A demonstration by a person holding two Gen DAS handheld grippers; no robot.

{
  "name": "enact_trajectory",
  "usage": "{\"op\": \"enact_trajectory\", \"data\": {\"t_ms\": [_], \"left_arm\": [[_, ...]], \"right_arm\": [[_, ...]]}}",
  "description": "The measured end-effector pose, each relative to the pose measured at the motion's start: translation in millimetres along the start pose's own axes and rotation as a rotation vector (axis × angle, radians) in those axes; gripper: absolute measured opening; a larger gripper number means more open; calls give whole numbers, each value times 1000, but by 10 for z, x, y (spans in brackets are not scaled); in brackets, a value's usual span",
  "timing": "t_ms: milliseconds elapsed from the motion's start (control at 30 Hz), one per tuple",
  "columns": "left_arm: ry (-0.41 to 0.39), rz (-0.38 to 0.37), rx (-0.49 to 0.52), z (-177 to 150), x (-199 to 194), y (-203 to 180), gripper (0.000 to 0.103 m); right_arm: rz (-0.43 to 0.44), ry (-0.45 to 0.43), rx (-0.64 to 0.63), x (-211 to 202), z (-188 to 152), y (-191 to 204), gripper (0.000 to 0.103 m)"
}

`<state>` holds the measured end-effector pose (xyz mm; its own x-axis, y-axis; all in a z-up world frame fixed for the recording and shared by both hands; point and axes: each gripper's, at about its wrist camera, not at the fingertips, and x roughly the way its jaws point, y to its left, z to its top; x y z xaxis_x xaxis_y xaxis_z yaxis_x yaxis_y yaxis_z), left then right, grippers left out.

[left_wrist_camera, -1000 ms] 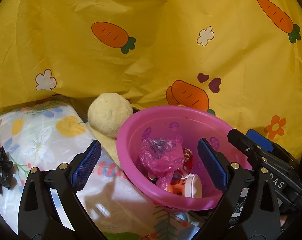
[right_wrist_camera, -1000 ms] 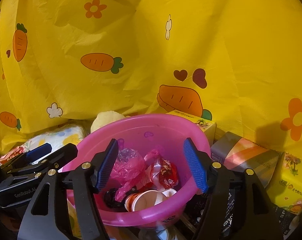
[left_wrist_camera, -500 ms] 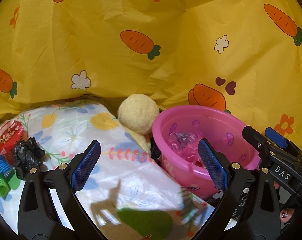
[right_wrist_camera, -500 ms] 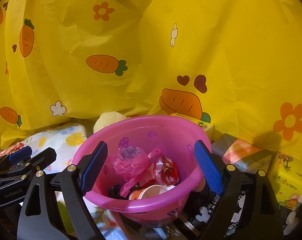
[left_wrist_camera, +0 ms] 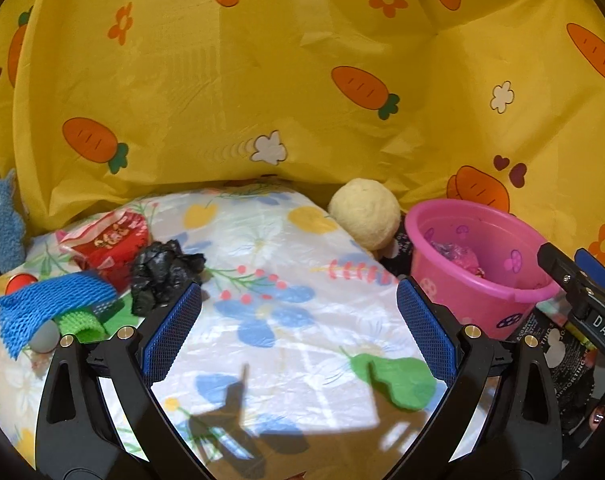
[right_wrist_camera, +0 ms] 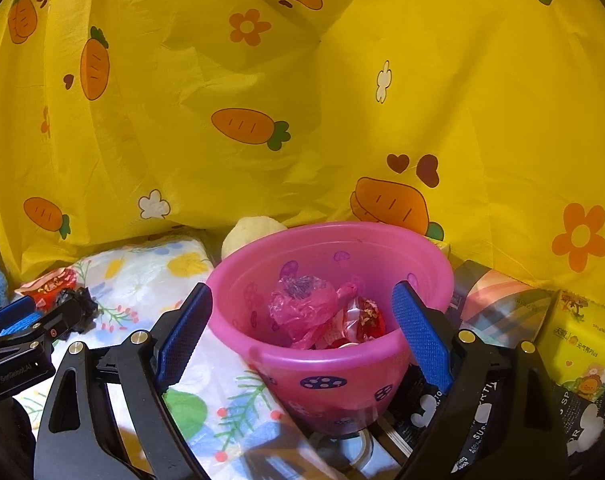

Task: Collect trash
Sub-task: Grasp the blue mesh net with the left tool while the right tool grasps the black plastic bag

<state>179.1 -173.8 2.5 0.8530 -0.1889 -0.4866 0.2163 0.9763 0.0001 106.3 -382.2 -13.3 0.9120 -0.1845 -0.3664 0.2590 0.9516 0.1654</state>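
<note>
A pink bucket (right_wrist_camera: 330, 236) holds a pink plastic bag (right_wrist_camera: 302, 304) and a red wrapper (right_wrist_camera: 364, 316). My right gripper (right_wrist_camera: 302, 320) is open in front of it; the bucket shows between the blue pads, which do not touch it. My left gripper (left_wrist_camera: 298, 304) is open and empty above the floral sheet (left_wrist_camera: 286, 256). Just beyond its left fingertip lies a crumpled black bag (left_wrist_camera: 162, 268). Further left are a red wrapper (left_wrist_camera: 110, 240), blue mesh (left_wrist_camera: 50, 308) and green mesh (left_wrist_camera: 78, 322). The bucket (left_wrist_camera: 482, 280) stands to the right.
A yellow carrot-print cloth (left_wrist_camera: 302, 80) hangs behind everything. A cream ball (left_wrist_camera: 364, 212) sits left of the bucket, and a blue plush toy (left_wrist_camera: 0, 224) at the far left. Tissue packs (right_wrist_camera: 582, 340) and a striped pack (right_wrist_camera: 498, 300) crowd the right. Dark printed packaging (left_wrist_camera: 562, 360) lies under the bucket.
The left gripper has swung left from the bucket to over the sheet, bringing the black bag and meshes into view. The right gripper's jaws have widened and it has drawn back from the bucket.
</note>
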Motion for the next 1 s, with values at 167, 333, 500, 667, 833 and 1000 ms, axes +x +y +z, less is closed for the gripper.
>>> {"op": "enact_trajectory", "data": {"t_ms": [167, 333, 500, 667, 833, 1000], "left_arm": [[0, 85, -40, -92, -170, 409, 96], [-8, 183, -84, -170, -347, 871, 96], [-3, 282, -151, -260, -496, 1357, 96], [4, 346, -202, -365, -616, 1763, 96], [5, 380, -235, -461, -703, 2088, 96], [-5, 389, -254, -504, -715, 2327, 96]], "right_arm": [[54, 12, -23, -57, -66, 258, 88], [130, 24, -61, -91, -122, 610, 88], [204, 37, -115, -125, -183, 1023, 88], [279, 48, -161, -143, -241, 1423, 88], [341, 58, -198, -156, -298, 1773, 88], [391, 72, -227, -143, -355, 2058, 88]]}}
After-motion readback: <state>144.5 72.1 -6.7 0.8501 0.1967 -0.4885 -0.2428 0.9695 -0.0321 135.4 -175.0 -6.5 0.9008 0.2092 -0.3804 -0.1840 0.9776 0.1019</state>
